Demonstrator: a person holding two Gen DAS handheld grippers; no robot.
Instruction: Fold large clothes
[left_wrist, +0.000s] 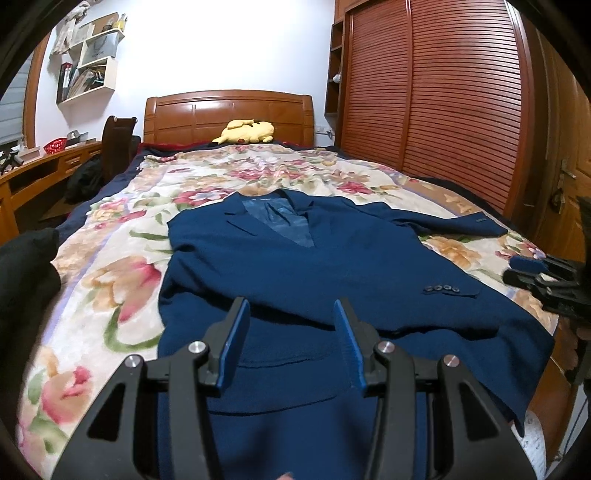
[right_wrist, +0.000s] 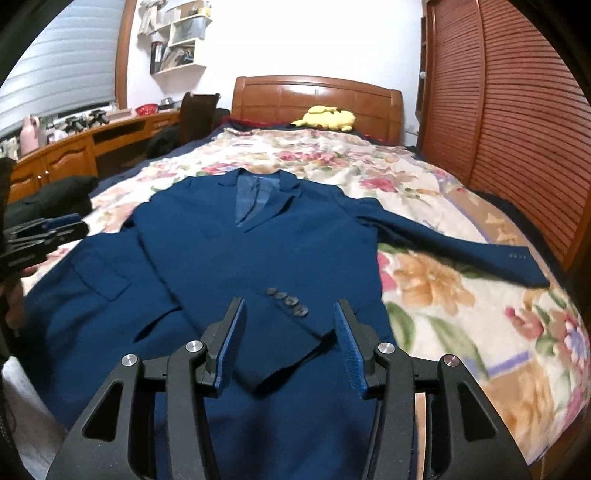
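A navy suit jacket (left_wrist: 295, 266) lies face up on the floral bedspread (left_wrist: 110, 280), collar toward the headboard. One sleeve is folded across its front, and the buttoned cuff (right_wrist: 288, 299) ends over the lower part. The other sleeve (right_wrist: 461, 251) stretches out to the right. My left gripper (left_wrist: 291, 306) hovers open over the jacket's lower front, nothing between its pads. My right gripper (right_wrist: 290, 306) is open above the folded cuff, which lies flat beneath the gap, not pinched. Each gripper also shows at the other view's edge: the right gripper (left_wrist: 517, 271) and the left gripper (right_wrist: 79, 227).
A yellow plush toy (left_wrist: 247, 131) rests by the wooden headboard (left_wrist: 229, 114). Slatted wardrobe doors (left_wrist: 443, 92) run along the bed's right side. A wooden desk (right_wrist: 92, 144) and chair (right_wrist: 195, 110) stand to the left. Dark clothing (right_wrist: 51, 195) is piled at the bed's left edge.
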